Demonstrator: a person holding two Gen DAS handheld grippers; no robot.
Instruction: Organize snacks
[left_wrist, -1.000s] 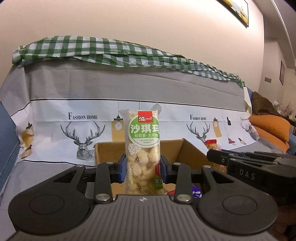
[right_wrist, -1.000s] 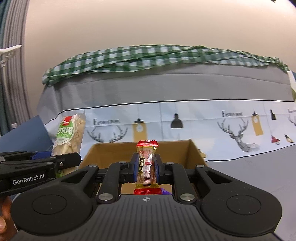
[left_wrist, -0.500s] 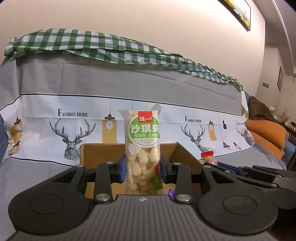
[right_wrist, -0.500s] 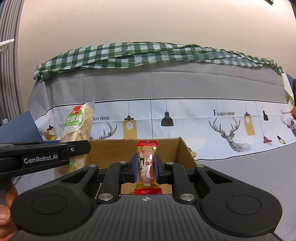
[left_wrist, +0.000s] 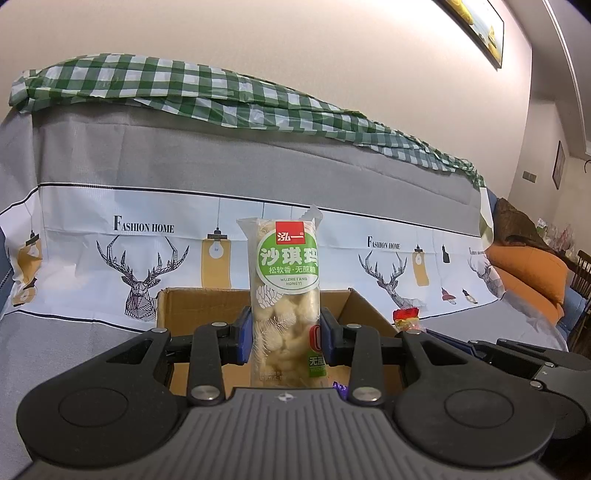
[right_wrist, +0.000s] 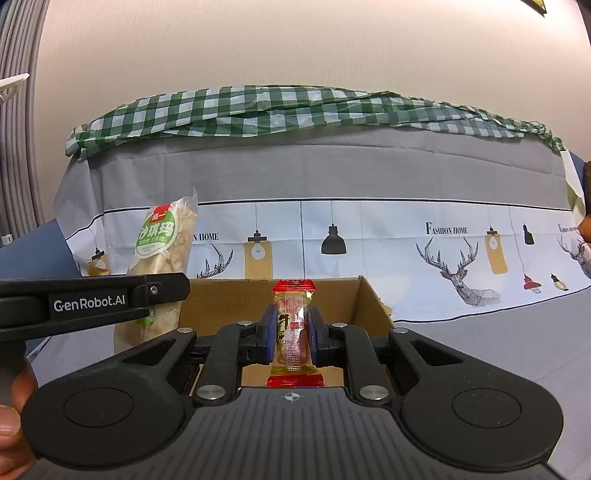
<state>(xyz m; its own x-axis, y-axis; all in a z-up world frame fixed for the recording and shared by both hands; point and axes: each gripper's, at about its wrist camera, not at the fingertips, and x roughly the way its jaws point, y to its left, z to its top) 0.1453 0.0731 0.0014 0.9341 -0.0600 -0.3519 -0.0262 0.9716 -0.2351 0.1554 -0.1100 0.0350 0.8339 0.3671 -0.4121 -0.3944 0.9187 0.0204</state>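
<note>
The green-labelled snack pack (left_wrist: 286, 302) stands upright, pinched between the left gripper (left_wrist: 286, 334) fingers. The red candy (right_wrist: 293, 328) stands upright, clamped between the right gripper (right_wrist: 293, 334) fingers. Both are held over the open cardboard box (right_wrist: 369, 306) on the covered sofa (right_wrist: 480, 332).

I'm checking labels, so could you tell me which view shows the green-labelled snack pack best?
The left wrist view: the green-labelled snack pack faces the camera upright in the left gripper. The right wrist view shows it angled and partly hidden.

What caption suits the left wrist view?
Left gripper holds a green-labelled snack pack upright above an open cardboard box.
</note>
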